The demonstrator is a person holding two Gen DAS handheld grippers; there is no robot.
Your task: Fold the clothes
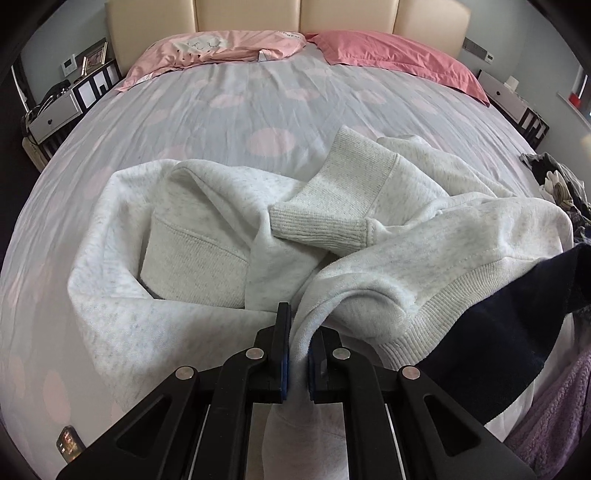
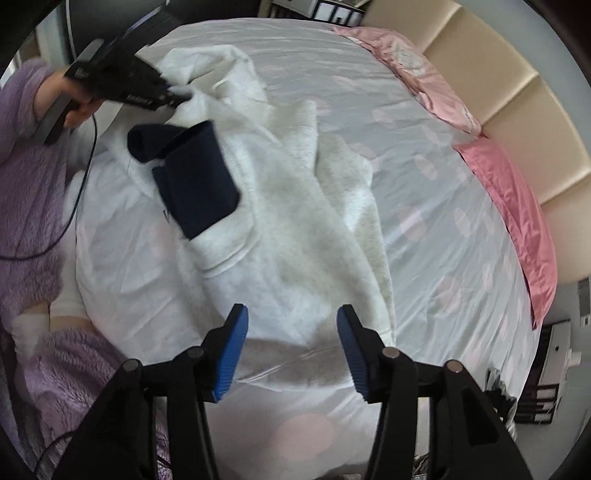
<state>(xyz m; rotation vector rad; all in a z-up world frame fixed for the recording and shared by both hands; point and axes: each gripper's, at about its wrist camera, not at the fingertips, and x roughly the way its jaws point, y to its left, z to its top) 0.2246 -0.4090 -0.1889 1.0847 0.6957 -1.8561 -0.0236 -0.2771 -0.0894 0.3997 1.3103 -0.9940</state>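
A bed (image 1: 258, 122) with a spotted sheet carries a crumpled pale grey sweatshirt (image 2: 280, 236), whose long axis runs from the near edge diagonally away toward the person's left; a dark navy garment (image 2: 195, 181) lies on it. The left gripper (image 1: 298, 332) is clamped on a fold of the sweatshirt. The right gripper (image 2: 291, 332), jaws wide apart and empty, hovers above the near hem, judged the next grasp point.

Two pink pillows (image 1: 288, 48) lie against a beige headboard (image 1: 258, 14).
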